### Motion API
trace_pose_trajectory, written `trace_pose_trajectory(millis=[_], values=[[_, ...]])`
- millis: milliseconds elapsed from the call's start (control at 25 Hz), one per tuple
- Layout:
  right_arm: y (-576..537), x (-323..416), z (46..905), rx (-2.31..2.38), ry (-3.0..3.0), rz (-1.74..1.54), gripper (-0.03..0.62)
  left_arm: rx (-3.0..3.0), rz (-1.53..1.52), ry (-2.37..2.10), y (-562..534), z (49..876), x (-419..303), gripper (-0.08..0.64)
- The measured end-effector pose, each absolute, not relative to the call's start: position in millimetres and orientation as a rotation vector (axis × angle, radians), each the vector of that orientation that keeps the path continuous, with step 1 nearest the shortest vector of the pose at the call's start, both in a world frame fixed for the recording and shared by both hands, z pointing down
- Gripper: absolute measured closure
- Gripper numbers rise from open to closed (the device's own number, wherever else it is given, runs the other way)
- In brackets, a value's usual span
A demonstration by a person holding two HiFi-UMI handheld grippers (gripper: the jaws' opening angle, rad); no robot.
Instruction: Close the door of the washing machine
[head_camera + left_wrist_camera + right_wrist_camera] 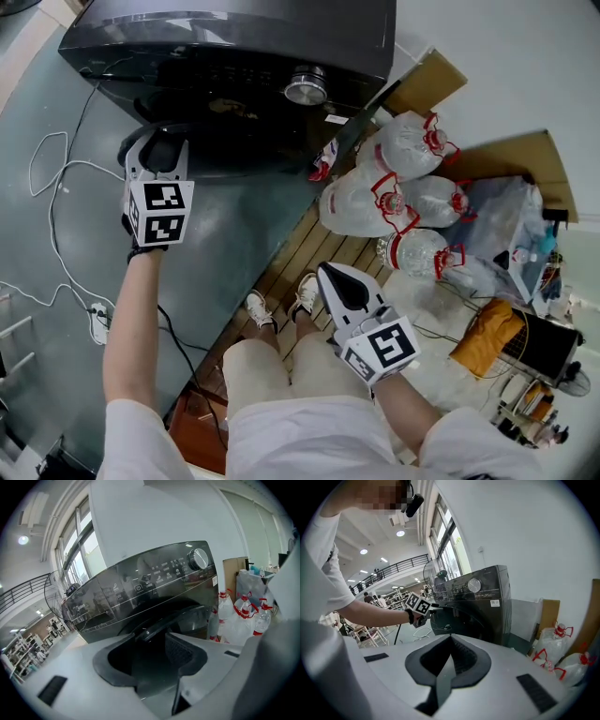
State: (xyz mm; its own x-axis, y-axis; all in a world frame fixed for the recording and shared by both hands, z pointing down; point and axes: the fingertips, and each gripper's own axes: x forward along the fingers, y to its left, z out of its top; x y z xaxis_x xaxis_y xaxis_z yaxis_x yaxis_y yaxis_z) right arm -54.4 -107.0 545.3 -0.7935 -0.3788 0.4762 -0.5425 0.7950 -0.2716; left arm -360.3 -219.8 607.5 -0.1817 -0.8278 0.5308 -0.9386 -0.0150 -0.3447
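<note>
A dark grey front-loading washing machine (pixel 225 37) with a silver knob (pixel 306 86) stands ahead of me. Its round glass door (pixel 187 618) hangs ajar, the rim showing just beyond my left gripper's jaws. The left gripper (pixel 159 142) is stretched out at the door's edge and is open, with nothing between its pads (pixel 180 651). Whether it touches the rim I cannot tell. In the right gripper view the left gripper (pixel 423 607) sits against the machine's front (pixel 483 597). My right gripper (pixel 339 279) stays back near my legs, shut and empty.
Several large water bottles with red handles (pixel 394 202) lie right of the machine, with cardboard sheets (pixel 525 155) and bags behind them. White cables (pixel 52 187) and a power strip (pixel 98 323) lie on the floor at left. My shoes stand on wooden slats (pixel 300 248).
</note>
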Motion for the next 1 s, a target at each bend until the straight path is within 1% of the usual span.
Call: trace_pose_trajectory(millis=[560,1000], values=[[-113,-50,557,0.732,-2.556,0.621,0.594,1.831,0.823,-2.109,-265,605,-380,0.38],[-109,-58,569,0.723,-2.544,0.617,0.594,1.855,0.718,-2.148,-267,605,-380,0.38]])
